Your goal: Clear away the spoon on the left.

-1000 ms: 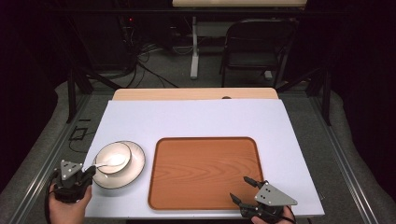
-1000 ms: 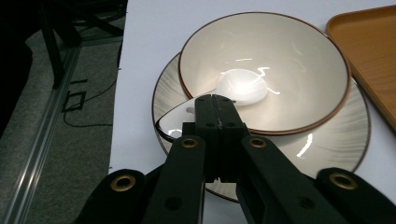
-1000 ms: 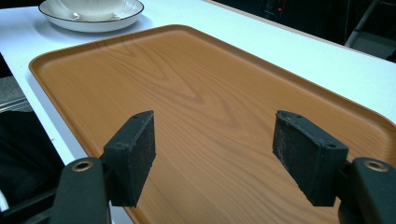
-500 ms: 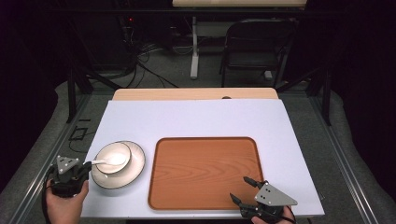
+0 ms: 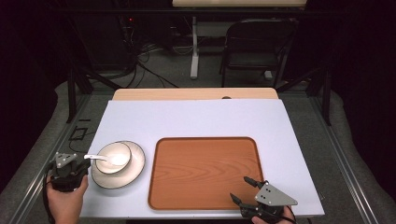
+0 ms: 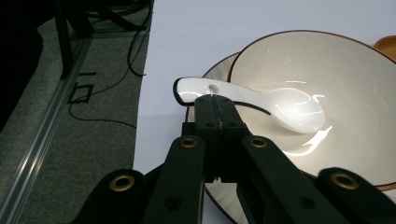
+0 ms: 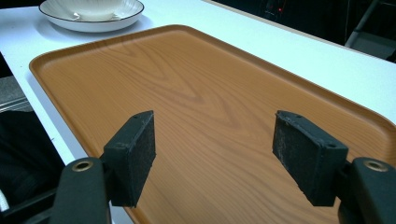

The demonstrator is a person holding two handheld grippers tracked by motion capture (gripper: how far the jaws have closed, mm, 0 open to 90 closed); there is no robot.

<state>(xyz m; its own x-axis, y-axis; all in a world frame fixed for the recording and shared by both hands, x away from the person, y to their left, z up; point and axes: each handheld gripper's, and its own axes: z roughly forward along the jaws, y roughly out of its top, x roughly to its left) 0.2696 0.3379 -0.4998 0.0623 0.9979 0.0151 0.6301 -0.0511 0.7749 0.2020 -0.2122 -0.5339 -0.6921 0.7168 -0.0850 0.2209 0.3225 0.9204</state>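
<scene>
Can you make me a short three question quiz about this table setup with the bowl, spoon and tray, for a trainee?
1. True or false: the right gripper has its jaws apart above the wooden tray.
2. What stands under the bowl?
A. a tray
B. a plate
C. a cloth
3. Fill in: the left gripper has its jaws closed at the handle of the ____.

Key
1. True; nothing lies between its jaws.
2. B; the plate sits on the white table, beside the tray.
3. Spoon; its scoop rests inside the bowl. Whether the jaws pinch the handle or only touch it cannot be told.
</scene>
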